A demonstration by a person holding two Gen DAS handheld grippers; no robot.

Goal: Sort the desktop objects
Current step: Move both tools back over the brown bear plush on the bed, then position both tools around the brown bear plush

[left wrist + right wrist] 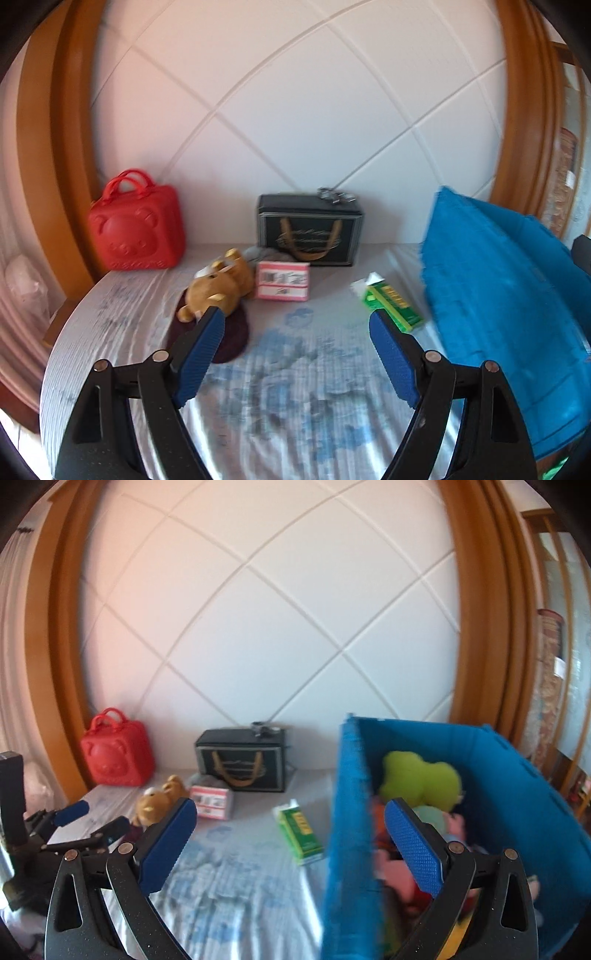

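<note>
Left gripper (297, 323): seen nearest in its own view, jaws spread wide, nothing between the blue pads; it is pointed downward over the patterned sheet (295, 387) toward the loose items.
Right gripper (290, 808): jaws likewise parted and empty; the right pad is framed over the bin's opening, the left pad over the sheet.
Hand poses: both grippers are tilted below level; in the right view the left gripper (94, 819) is seen low at the left edge, aimed toward the plush bear.
Plush bear (218, 286): lying on its side on a dark round cloth (229, 339), just beyond the left pad; not yet sorted.
Pink box (282, 285): just beside the bear, on the sheet; not yet sorted.
Green carton (391, 301): lying near the bin's outer wall, still on the sheet.
Blue bin (517, 775): at the right, already holding soft toys, a green plush (421, 777) uppermost.
Black gift box (308, 229): standing at the padded headboard, beyond the pink box.
Red bear case (136, 225): upright at the far left corner.
Progress: judged partly done; several toys are binned, while the bear, pink box and carton are left.
</note>
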